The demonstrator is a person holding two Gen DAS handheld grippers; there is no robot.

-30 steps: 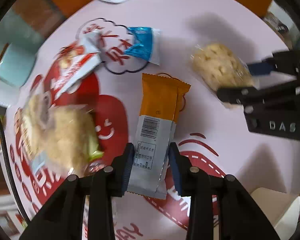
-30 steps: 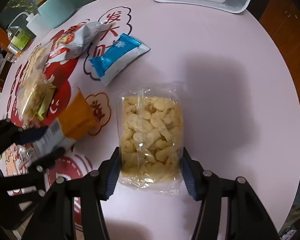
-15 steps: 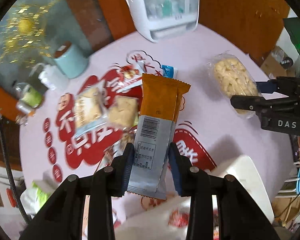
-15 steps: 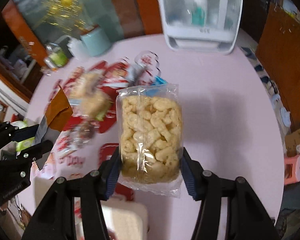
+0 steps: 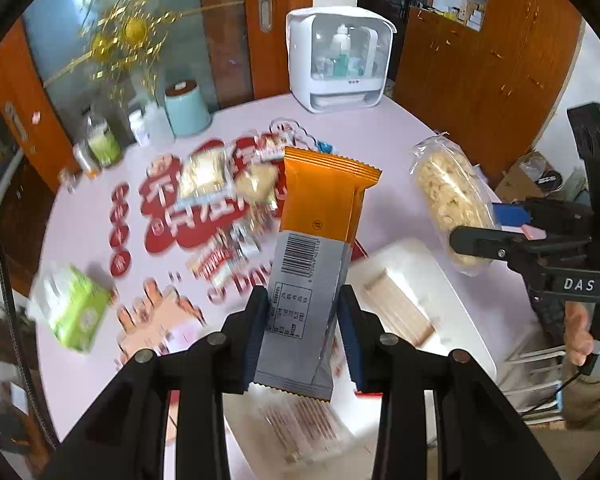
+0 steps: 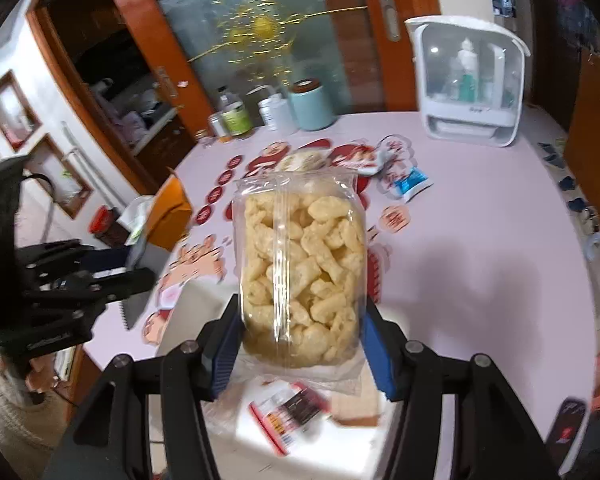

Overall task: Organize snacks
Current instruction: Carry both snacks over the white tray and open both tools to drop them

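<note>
An orange and grey snack bar [image 5: 312, 264] is pinched between the fingers of the left gripper [image 5: 302, 334] and is held in the air above the white box [image 5: 456, 292] at the near edge of the round table [image 5: 388, 128]. A clear bag of puffed snacks [image 6: 302, 268] is clamped upright in the right gripper [image 6: 300, 340], also above the white box, where a red and white packet [image 6: 286, 408] is seen inside. Farther from the box, a blue packet [image 6: 410, 180] and other blurred snacks are left on the table.
</note>
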